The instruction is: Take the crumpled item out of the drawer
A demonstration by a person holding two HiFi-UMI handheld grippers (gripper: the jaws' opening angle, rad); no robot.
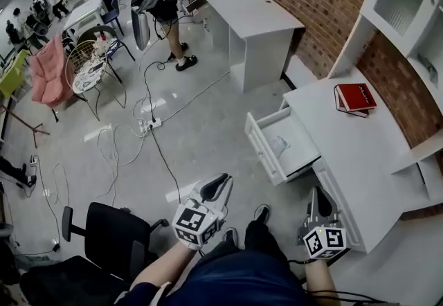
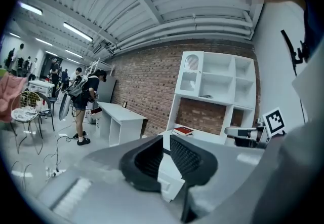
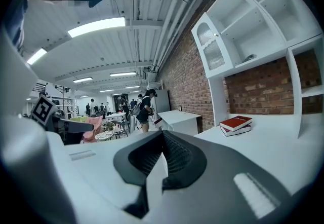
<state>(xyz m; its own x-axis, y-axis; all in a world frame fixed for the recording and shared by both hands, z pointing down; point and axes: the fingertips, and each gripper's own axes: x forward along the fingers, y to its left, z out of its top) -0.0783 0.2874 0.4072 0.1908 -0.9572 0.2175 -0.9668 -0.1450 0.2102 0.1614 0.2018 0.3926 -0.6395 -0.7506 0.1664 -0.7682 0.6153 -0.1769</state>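
Drawer (image 1: 260, 147) of the white desk (image 1: 346, 159) stands pulled open, pale crumpled item (image 1: 279, 145) inside. Red books (image 1: 355, 98) stacked on the desktop. My left gripper (image 1: 220, 184) is well short of the drawer, my right gripper (image 1: 319, 195) at the desk's near end.

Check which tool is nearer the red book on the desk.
Right. The right tool is by the near edge of the desk, below the red book in the head view; the left tool is farther left, beyond the open drawer.
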